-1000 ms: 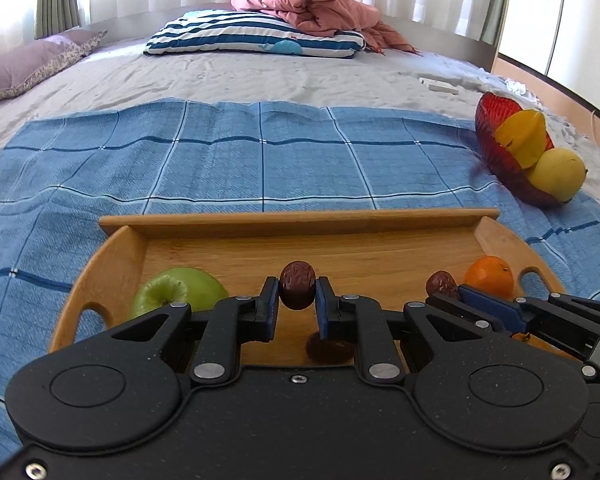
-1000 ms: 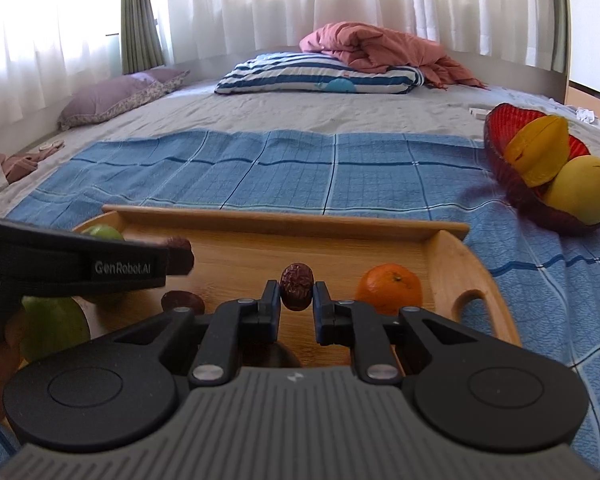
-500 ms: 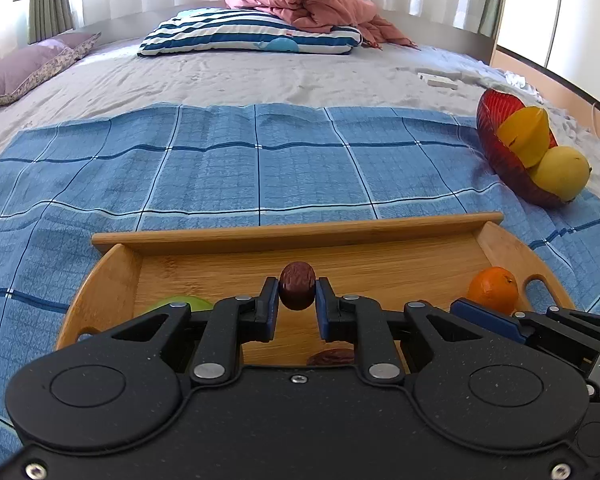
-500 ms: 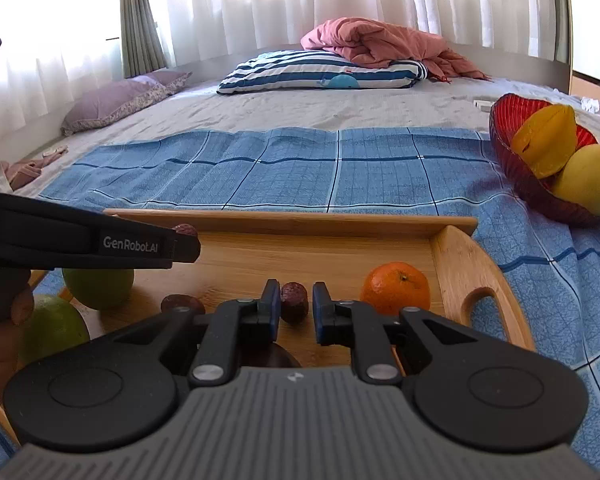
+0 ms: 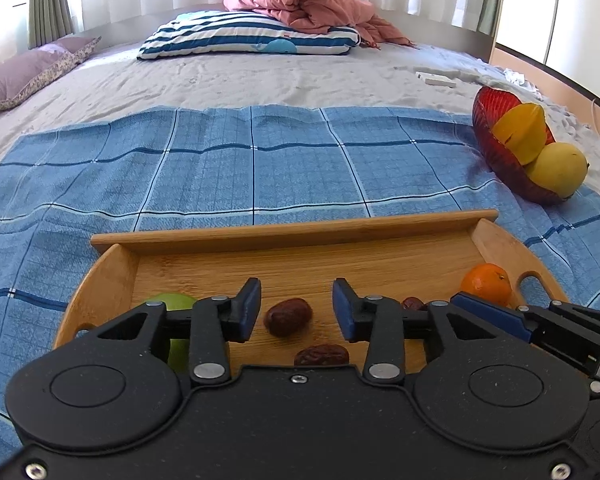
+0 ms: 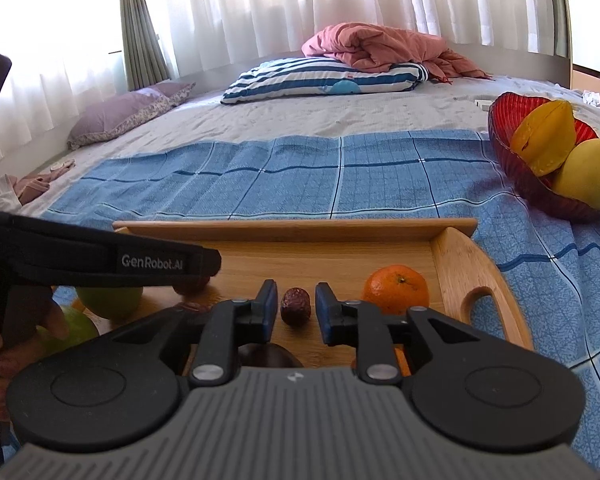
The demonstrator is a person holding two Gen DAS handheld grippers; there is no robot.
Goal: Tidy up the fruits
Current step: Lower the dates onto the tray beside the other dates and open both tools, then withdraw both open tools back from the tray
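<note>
Dates on wooden tray [image 5: 292,236]: left gripper [image 5: 296,308] jaws just opened, date [image 5: 287,317] lying loose between; right gripper [image 6: 296,306] likewise, date [image 6: 295,306] untouched beside orange [image 6: 395,289].

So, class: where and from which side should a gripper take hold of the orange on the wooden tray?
Grip the orange across its round middle, coming from above: the tray wall stands close on its right and a date lies to its left.
</note>
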